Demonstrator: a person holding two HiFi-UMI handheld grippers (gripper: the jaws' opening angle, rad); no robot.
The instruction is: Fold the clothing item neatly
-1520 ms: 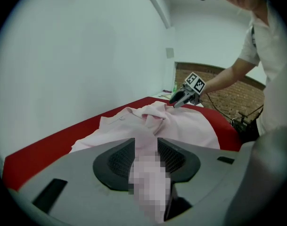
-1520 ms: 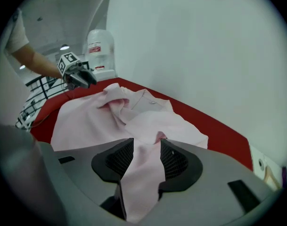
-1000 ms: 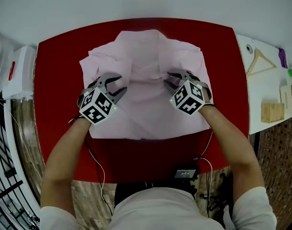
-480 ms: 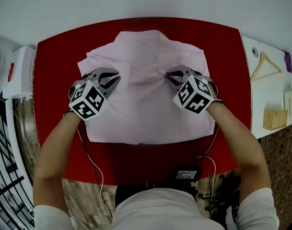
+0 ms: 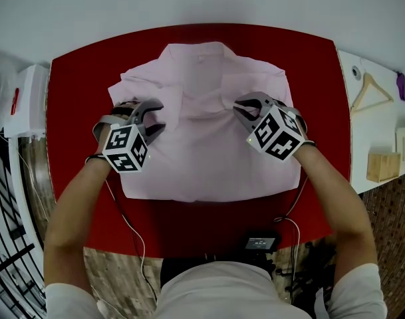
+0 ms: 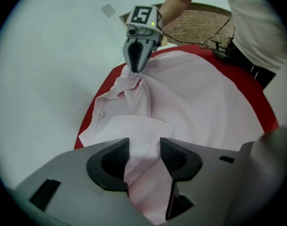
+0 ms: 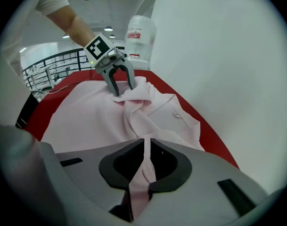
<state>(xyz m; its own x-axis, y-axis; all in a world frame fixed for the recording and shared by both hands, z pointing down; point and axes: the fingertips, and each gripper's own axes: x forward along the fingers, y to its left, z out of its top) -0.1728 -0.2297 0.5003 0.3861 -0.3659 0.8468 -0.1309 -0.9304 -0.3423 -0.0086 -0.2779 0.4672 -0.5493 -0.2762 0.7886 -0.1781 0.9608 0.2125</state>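
Observation:
A pale pink shirt [image 5: 202,145] lies spread on the red table [image 5: 76,111], collar at the far side, with folds gathered at both sides of its upper part. My left gripper [image 5: 157,117] sits on the shirt's left side. Its jaws are opening, and a fold of cloth [image 6: 143,149] lies loose between the pads. My right gripper [image 5: 239,110] is at the shirt's right side, shut on a thin ridge of fabric [image 7: 147,149]. Each gripper shows in the other's view: the right gripper [image 6: 136,67] pinching cloth, the left gripper [image 7: 123,89] with fingers apart.
A white side table on the right holds a wooden hanger [image 5: 368,85] and a wooden block [image 5: 382,166]. A white container [image 5: 26,98] stands left of the table. A black device [image 5: 259,242] with cables hangs at the near edge. A water bottle [image 7: 141,36] stands behind.
Both grippers moved slightly outward and toward me. The right jaws closed on a shirt fold and stay closed. The left jaws closed half a second ago and now stand apart again.

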